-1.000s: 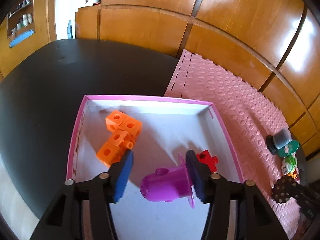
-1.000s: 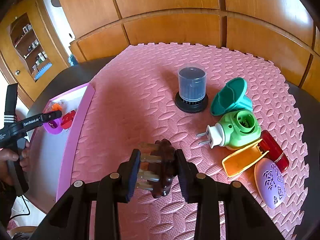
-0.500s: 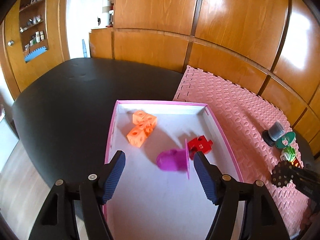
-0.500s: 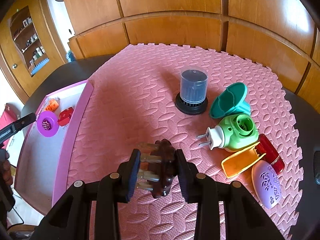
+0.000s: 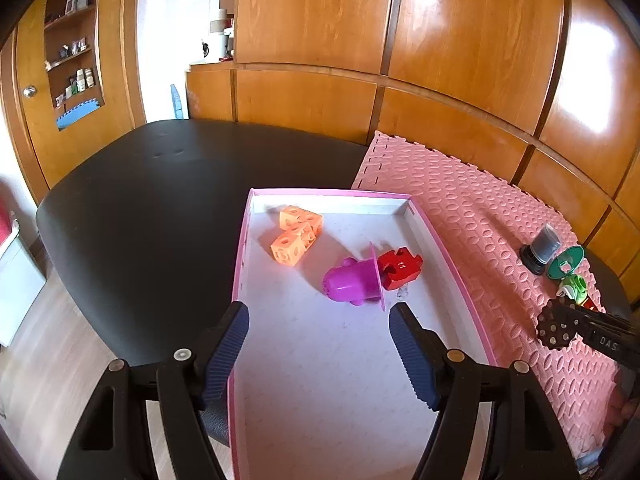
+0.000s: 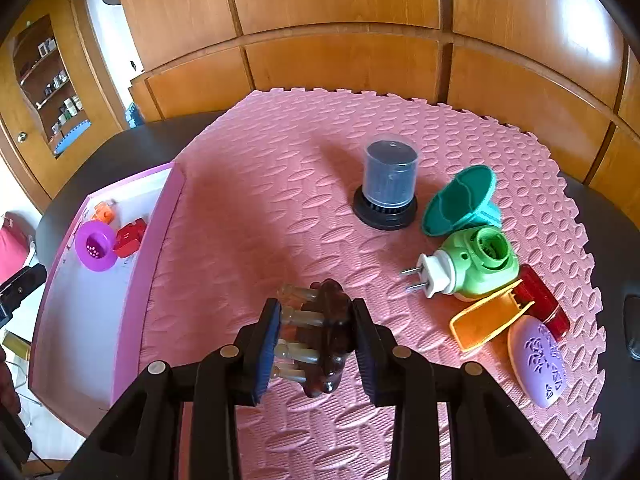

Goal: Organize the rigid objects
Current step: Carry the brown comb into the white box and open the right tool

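Observation:
My left gripper (image 5: 319,350) is open and empty above the near end of the pink-rimmed white tray (image 5: 452,264). In the tray lie a purple funnel (image 5: 354,282), a red puzzle block (image 5: 400,267) and orange cubes (image 5: 296,234). My right gripper (image 6: 314,342) is shut on a dark brown round piece with clear pegs (image 6: 324,336), held above the pink foam mat (image 6: 260,200). That piece also shows in the left wrist view (image 5: 556,326). The tray shows at the left of the right wrist view (image 6: 148,248).
On the mat at the right sit a grey cup on a black base (image 6: 388,184), a teal funnel (image 6: 460,200), a green plug-in device (image 6: 472,264), an orange scoop (image 6: 486,320), a red case (image 6: 544,304) and a lilac oval (image 6: 538,360). Black table (image 5: 152,200) and wooden wall panels surround.
My left gripper let go of the purple funnel in the tray, opened wide and drew back and up. My right gripper kept hold of the brown piece and rose slightly.

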